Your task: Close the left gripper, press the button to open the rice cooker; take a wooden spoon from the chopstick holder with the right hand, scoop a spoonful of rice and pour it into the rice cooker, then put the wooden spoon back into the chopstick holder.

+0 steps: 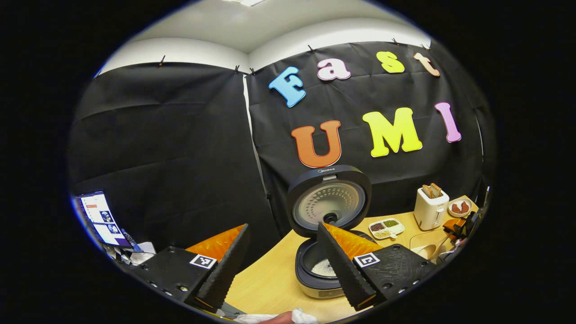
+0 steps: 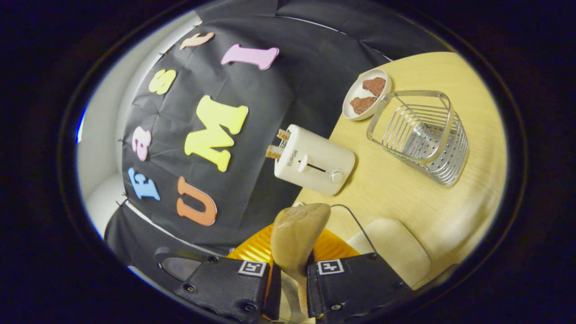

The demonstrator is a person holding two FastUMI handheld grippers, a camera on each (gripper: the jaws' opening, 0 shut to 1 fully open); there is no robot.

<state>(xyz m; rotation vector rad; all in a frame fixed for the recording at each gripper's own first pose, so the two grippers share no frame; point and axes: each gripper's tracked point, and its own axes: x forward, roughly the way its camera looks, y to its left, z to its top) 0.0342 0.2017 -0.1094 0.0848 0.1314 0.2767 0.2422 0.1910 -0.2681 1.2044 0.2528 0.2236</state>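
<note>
The rice cooker [image 1: 315, 279] stands open on the wooden table with its lid [image 1: 328, 200] raised, and white rice lies in its pot. My left gripper [image 1: 282, 229] hovers in front of it, open and holding nothing. My right gripper [image 2: 291, 273] is shut on the handle of a wooden spoon [image 2: 297, 234], whose bowl points forward; I cannot tell whether it carries rice. The wire chopstick holder [image 2: 420, 139] stands empty to the right of the spoon. A clear bowl with a pale heap of rice [image 2: 391, 252] sits just beside my right gripper. The right gripper [image 1: 456, 227] also appears far off at the right edge of the left gripper view.
A white toaster [image 2: 315, 159] [image 1: 430, 207] with toast stands near the wall. Beside it is a small plate [image 2: 355, 110] with brown pieces. A divided dish of beans [image 1: 386, 227] lies right of the cooker. A monitor [image 1: 99, 218] sits at the far left.
</note>
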